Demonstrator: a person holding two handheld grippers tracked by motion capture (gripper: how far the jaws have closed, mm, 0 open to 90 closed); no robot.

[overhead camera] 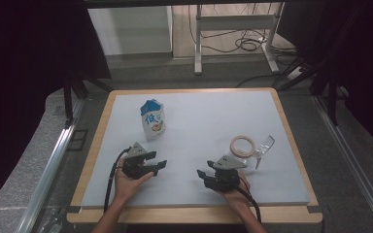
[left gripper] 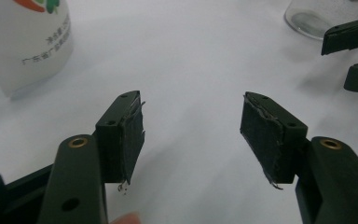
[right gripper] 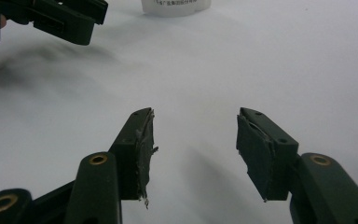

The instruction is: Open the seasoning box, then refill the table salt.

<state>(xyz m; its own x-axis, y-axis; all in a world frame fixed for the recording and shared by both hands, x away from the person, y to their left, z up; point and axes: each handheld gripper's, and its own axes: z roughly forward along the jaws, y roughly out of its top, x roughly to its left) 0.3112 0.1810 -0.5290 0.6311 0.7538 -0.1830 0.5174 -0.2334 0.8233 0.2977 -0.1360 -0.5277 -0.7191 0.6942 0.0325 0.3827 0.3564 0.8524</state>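
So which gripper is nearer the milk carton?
Left. The left gripper sits just below the milk carton, jaws open and empty; the right gripper lies farther off, toward the glass.

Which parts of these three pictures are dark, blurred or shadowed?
High view: the surroundings are dark, the white table evenly lit. Left gripper view: the milk carton and glass look soft. Right gripper view: a smeared grey shadow lies under the left hand-held gripper.

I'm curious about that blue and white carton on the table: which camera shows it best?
The high view: the whole carton stands upright there, blue top and printed front visible, left of the glass. The left gripper view catches just its lower corner with small print; the right gripper view, just its bottom edge.
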